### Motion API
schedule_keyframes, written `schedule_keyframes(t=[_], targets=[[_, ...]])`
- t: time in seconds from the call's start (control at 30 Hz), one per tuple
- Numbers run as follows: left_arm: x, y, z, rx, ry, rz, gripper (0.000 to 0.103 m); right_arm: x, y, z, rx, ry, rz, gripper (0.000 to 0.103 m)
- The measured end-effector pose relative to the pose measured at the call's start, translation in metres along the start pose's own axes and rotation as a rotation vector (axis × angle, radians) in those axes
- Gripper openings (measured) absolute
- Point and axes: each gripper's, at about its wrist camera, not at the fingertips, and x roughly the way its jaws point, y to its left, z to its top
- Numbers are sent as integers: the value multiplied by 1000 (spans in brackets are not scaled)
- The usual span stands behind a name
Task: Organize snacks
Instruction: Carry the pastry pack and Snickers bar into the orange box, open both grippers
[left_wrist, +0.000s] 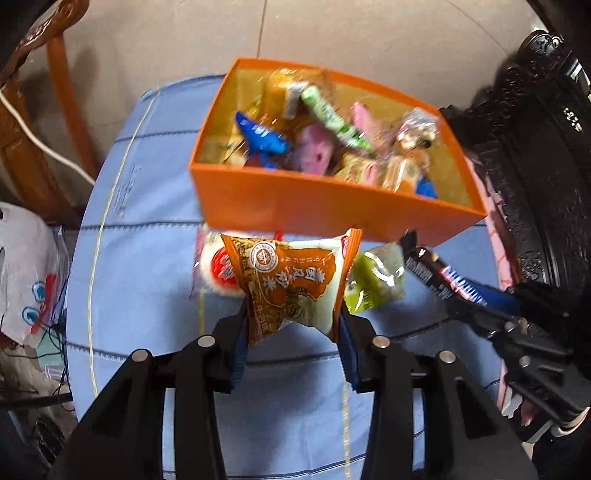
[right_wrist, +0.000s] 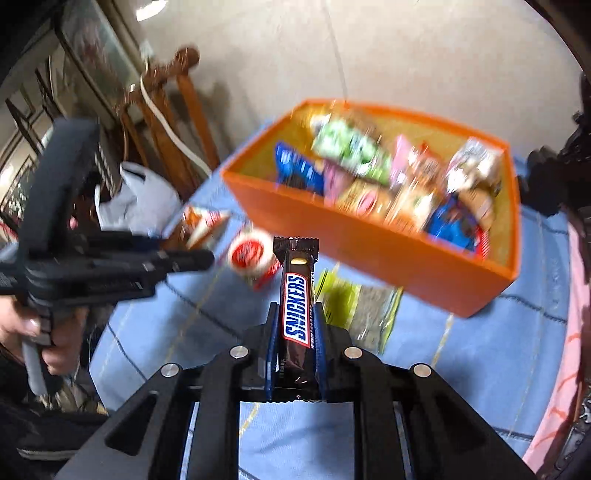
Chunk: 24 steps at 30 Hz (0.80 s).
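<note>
An orange box (left_wrist: 325, 206) (right_wrist: 373, 254) holding several wrapped snacks stands on the blue cloth. In the left wrist view my left gripper (left_wrist: 293, 319) is shut on an orange-and-white snack packet (left_wrist: 295, 284), held above the cloth just in front of the box. In the right wrist view my right gripper (right_wrist: 297, 314) is shut on a Snickers bar (right_wrist: 297, 306) that points toward the box; the same bar (left_wrist: 439, 278) shows at the right of the left wrist view. A green packet (left_wrist: 373, 282) (right_wrist: 356, 308) and a round red-and-white snack (left_wrist: 218, 275) (right_wrist: 247, 254) lie on the cloth near the box.
The blue checked cloth (left_wrist: 140, 280) covers the table. A wooden chair (left_wrist: 40, 122) and a white plastic bag (left_wrist: 26, 266) are off its left side. Dark carved furniture (left_wrist: 535, 155) and a pink cloth (right_wrist: 554, 406) border the right. A hand (right_wrist: 48, 343) holds the left gripper's handle.
</note>
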Motion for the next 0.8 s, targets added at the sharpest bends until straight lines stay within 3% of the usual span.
schedule_keyframes(t=[0.2,0.37,0.47,0.5,0.57,0.7,0.8], targets=[[-12,-26,42,58,-65,-10,40,-6,-18,46,35,-101,-77,17],[-22,-61,113,111,-158,-17,44,-6,-46,100,95,-212,-150,19],[-11,-74,148,92,-177,83,97,-3,-70,119,204,-240,-203,29],[-9,-75,154,86,-196,162,99,-6,-75,118,237,-249,-197,34],[-8,-74,152,89,-193,162,99,-12,-74,109,224,-280,-174,48],[9,-60,131,68,-132,163,99,-8,-77,84,229,-247,-159,54],[18,-46,106,50,-99,170,99,0,-79,62,246,-213,-153,66]])
